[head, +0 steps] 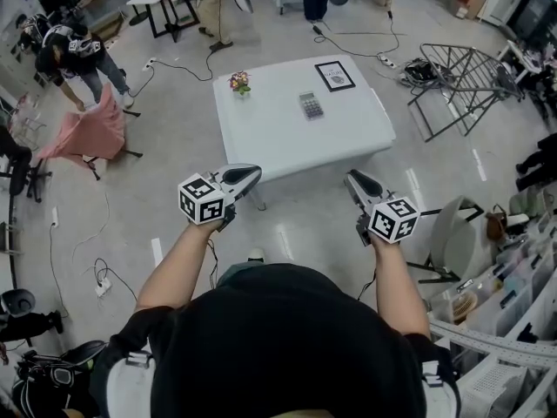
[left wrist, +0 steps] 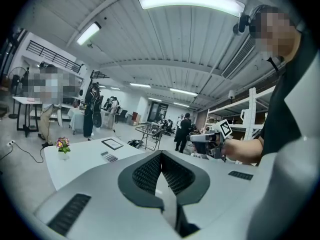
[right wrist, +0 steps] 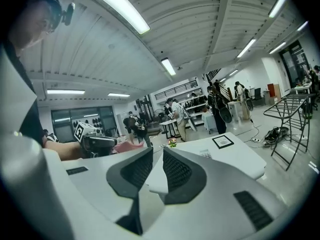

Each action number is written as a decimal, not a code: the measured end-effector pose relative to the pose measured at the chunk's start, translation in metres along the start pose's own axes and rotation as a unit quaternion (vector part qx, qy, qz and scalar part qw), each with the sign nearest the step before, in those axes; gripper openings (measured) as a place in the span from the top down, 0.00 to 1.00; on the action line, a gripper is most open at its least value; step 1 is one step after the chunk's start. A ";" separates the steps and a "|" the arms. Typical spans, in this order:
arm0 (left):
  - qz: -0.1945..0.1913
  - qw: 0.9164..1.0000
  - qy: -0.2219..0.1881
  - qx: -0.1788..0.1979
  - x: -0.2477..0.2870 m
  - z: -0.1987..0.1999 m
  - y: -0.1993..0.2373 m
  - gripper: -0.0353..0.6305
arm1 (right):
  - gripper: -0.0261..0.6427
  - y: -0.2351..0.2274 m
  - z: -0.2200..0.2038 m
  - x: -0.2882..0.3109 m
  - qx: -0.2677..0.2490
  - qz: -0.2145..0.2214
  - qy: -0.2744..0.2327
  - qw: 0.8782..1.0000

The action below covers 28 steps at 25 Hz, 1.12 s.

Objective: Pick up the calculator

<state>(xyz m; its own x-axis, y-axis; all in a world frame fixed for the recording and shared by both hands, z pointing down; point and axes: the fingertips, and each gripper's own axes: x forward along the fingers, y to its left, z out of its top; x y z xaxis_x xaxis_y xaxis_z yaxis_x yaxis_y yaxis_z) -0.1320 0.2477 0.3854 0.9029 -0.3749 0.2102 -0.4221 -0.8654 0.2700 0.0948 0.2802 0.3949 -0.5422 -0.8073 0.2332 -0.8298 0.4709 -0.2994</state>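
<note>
The calculator [head: 311, 104] is a small grey pad lying flat on the white table [head: 270, 133], right of its middle. It also shows small in the left gripper view [left wrist: 108, 157] and in the right gripper view [right wrist: 205, 154]. Both grippers hang in the air in front of the table's near edge, well short of the calculator. My left gripper [head: 251, 174] [left wrist: 161, 155] has its tips meeting, with nothing between them. A narrow gap shows between the pads of my right gripper [head: 352, 178] [right wrist: 157, 154], and it holds nothing. Each gripper sees the other hand beside it.
A small flower pot [head: 239, 83] and a framed picture [head: 334, 75] also stand on the table. A metal folding rack [head: 470, 81] lies on the floor at the right, a pink-draped chair [head: 87, 133] at the left. Cables cross the floor, and people stand farther back.
</note>
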 end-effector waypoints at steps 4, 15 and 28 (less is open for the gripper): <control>0.003 1.000 0.002 -0.004 0.005 -0.004 -0.003 0.92 | 0.74 0.001 -0.003 -0.002 -0.025 0.007 0.013 1.000; -0.005 1.000 -0.001 -0.019 0.020 -0.002 0.015 0.92 | 0.62 -0.016 0.001 0.012 -0.019 0.002 0.010 1.000; -0.023 0.999 0.011 -0.037 0.067 0.000 0.076 0.92 | 0.60 -0.063 0.009 0.066 0.016 -0.010 0.018 1.000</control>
<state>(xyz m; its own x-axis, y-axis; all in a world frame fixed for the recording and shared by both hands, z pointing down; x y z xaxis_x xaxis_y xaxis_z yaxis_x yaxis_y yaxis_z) -0.1038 0.1568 0.4199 0.9200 -0.3274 0.2155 -0.3856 -0.8547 0.3477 0.1125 0.1941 0.4208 -0.5307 -0.8025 0.2726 -0.8361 0.4429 -0.3239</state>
